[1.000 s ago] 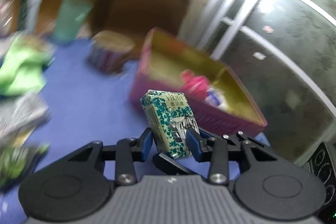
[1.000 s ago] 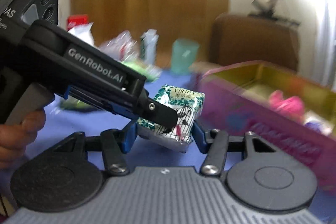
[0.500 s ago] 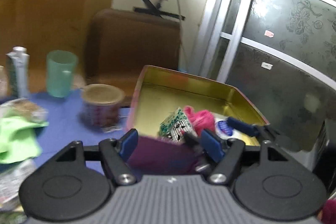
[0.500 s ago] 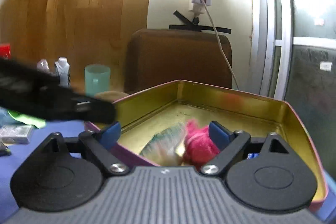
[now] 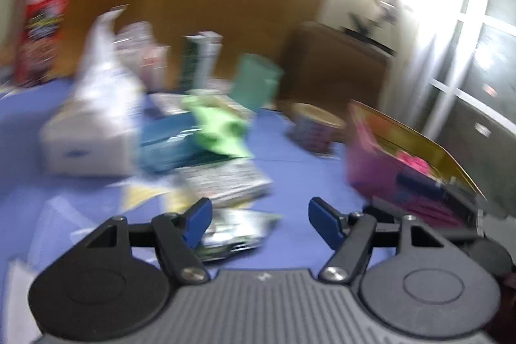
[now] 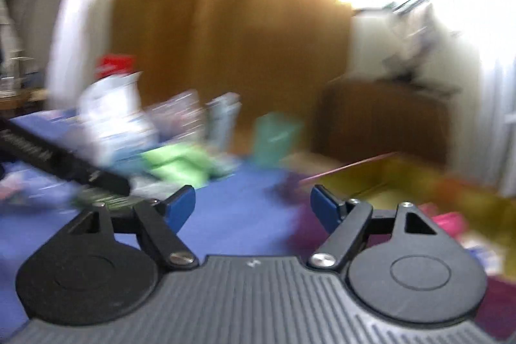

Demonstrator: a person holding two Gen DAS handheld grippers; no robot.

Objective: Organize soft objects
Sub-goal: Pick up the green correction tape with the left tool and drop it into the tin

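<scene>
My left gripper stands open over the blue tablecloth with nothing between its fingers. A dark green packet lies flat just beyond its left finger. A green cloth sits crumpled further back. The pink tin box with a gold inside stands at the right and holds a pink fluffy thing. My right gripper is empty and its jaws are closing. It hangs over the cloth beside the box. Both views are blurred.
A white tissue box, a teal cup, a round tin, a flat patterned packet and cartons crowd the back left. A brown chair stands behind. The left gripper's body crosses the right wrist view.
The left gripper let go of the green patterned pack, which went into the tin box. Both grippers have since swung left, away from the box and toward the clutter.
</scene>
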